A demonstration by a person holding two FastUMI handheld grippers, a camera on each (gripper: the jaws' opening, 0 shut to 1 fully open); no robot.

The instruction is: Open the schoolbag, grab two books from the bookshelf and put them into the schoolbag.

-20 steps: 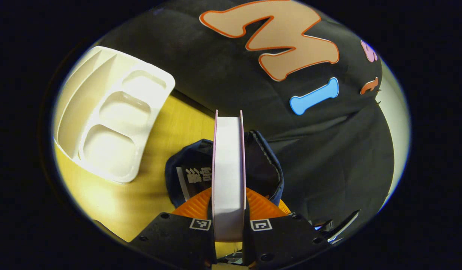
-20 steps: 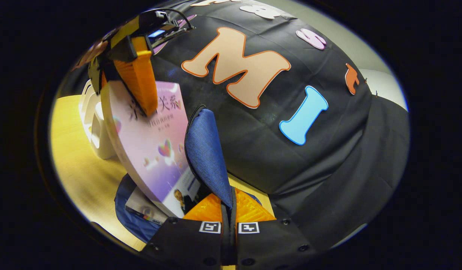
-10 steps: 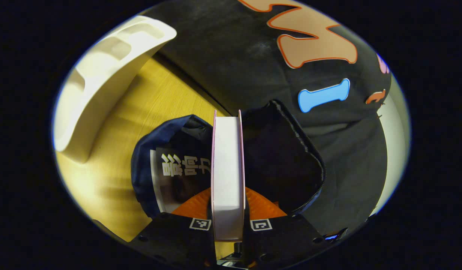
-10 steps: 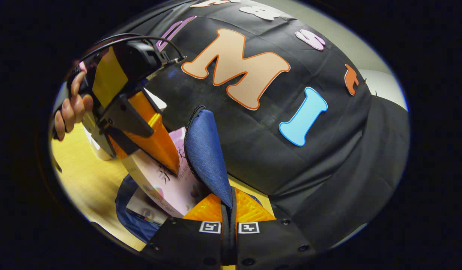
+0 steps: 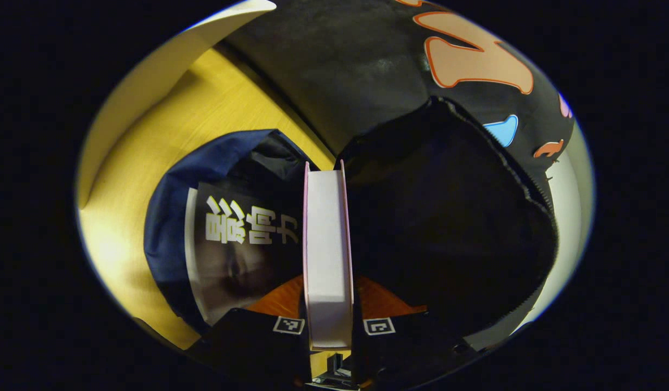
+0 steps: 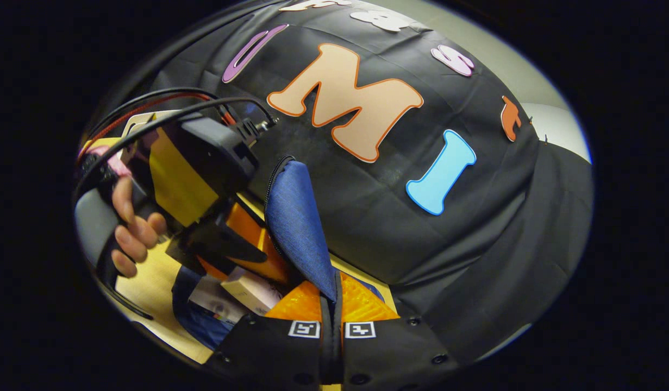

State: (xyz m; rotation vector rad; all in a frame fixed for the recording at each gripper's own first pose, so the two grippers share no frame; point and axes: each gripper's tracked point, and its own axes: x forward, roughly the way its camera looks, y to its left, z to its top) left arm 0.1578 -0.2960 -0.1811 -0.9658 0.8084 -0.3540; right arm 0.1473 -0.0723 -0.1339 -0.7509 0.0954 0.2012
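Note:
In the left gripper view, my left gripper [image 5: 327,304] is shut on a pink-covered book [image 5: 325,239], held edge-on and reaching down into the open blue schoolbag [image 5: 174,201]. A dark-covered book [image 5: 231,244] lies inside the bag to its left. The bag's black lining [image 5: 443,217] gapes on the right. In the right gripper view, my right gripper [image 6: 332,304] is shut on the schoolbag's blue flap [image 6: 296,222], holding it up. The left gripper [image 6: 242,255] and the hand [image 6: 133,228] holding it are low over the bag mouth, with the pink book [image 6: 252,288] mostly sunk inside.
The bag stands on a yellow wooden table [image 5: 225,108]. A white bookshelf [image 5: 149,81] sits at the table's far left. The black cloth wall [image 6: 421,217] hangs close behind the bag. Cables [image 6: 166,103] trail from the left gripper.
The left gripper has moved down with the pink book, pushing it deeper into the schoolbag. The right gripper has kept holding the flap up in the same place.

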